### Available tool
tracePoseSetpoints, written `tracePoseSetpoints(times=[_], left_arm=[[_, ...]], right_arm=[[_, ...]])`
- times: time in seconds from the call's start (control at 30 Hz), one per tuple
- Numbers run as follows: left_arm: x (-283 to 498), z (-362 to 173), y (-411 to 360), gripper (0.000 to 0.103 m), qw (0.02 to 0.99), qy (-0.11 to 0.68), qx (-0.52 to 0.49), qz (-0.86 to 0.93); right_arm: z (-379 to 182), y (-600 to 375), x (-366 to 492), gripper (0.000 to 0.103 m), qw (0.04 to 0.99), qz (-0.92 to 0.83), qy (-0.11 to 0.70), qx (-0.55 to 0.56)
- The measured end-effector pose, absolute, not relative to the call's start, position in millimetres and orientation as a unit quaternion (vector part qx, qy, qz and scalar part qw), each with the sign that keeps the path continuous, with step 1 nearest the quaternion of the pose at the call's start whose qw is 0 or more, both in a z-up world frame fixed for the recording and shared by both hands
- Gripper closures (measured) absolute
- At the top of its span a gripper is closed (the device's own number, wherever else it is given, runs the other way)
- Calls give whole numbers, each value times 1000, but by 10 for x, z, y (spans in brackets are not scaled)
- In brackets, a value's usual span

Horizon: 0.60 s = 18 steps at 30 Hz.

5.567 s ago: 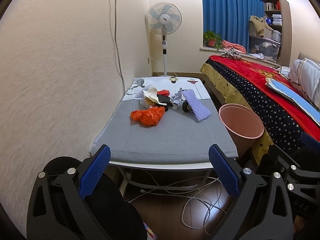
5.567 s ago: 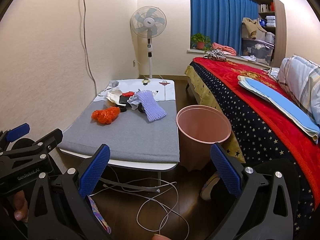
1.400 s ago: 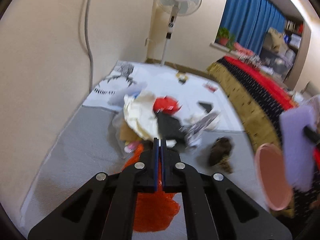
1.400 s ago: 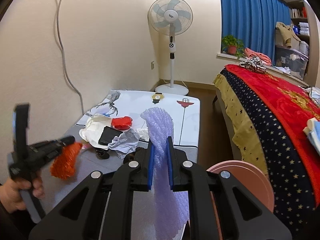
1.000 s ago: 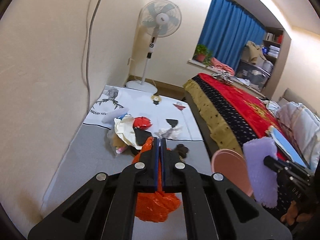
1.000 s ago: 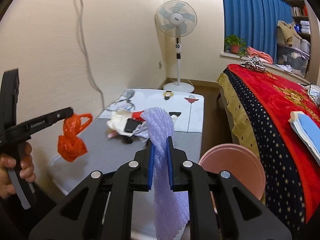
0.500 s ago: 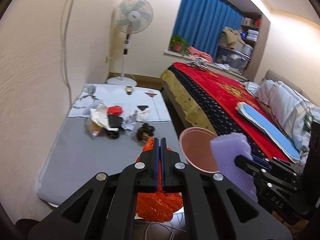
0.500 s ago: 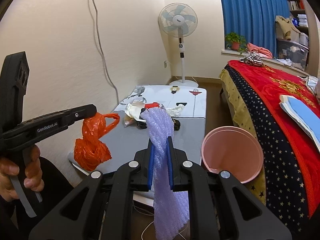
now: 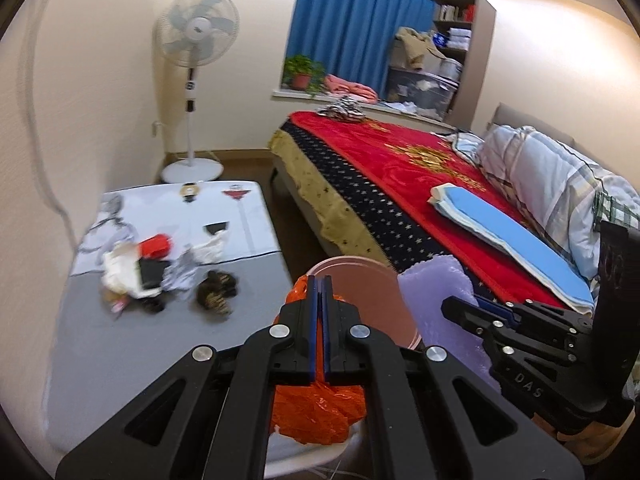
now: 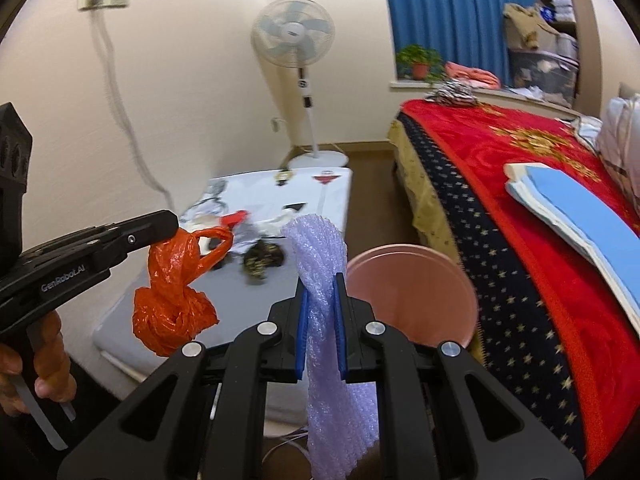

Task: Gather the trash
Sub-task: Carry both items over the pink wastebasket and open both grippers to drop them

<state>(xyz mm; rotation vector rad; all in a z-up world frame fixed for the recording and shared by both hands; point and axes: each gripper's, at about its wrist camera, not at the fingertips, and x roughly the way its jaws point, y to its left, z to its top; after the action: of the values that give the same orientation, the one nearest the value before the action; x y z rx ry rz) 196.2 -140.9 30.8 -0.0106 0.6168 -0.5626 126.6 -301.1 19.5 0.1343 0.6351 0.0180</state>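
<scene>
Bag (image 10: 172, 304) dangles from your left gripper (image 10: 172, 224), fingers pinched on its handle, just short of the bin (image 10: 412, 292). Foam (image 10: 332, 344) hangs clamped in the right gripper (image 10: 320, 300) beside the rim. Get each squarely above the bin's mouth before releasing. Both grippers tilt downward.

Right gripper (image 10: 320, 284) is clamped on a strip of purple foam wrap (image 10: 326, 264) that droops down past the fingers (image 10: 301, 334). The pink bin (image 10: 412, 292) sits just behind it, next to the bed (image 10: 520, 240). Over on the left, the left gripper (image 10: 170, 228) pinches an orange plastic bag (image 10: 172, 296) dangling above the counter (image 10: 240, 288), where more scraps lie.
</scene>
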Motion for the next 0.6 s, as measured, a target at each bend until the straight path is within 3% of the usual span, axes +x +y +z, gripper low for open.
tracePoseSetpoints(times=[0.33, 0.6], left_arm=[[2722, 48, -2320, 102, 900, 302, 10, -314], [3192, -467, -2783, 102, 887, 332, 14, -322]], right_arm=[[-115, -3691, 1993, 91, 940, -44, 331, 72], [-644, -4097, 2443, 90, 915, -69, 386, 90]])
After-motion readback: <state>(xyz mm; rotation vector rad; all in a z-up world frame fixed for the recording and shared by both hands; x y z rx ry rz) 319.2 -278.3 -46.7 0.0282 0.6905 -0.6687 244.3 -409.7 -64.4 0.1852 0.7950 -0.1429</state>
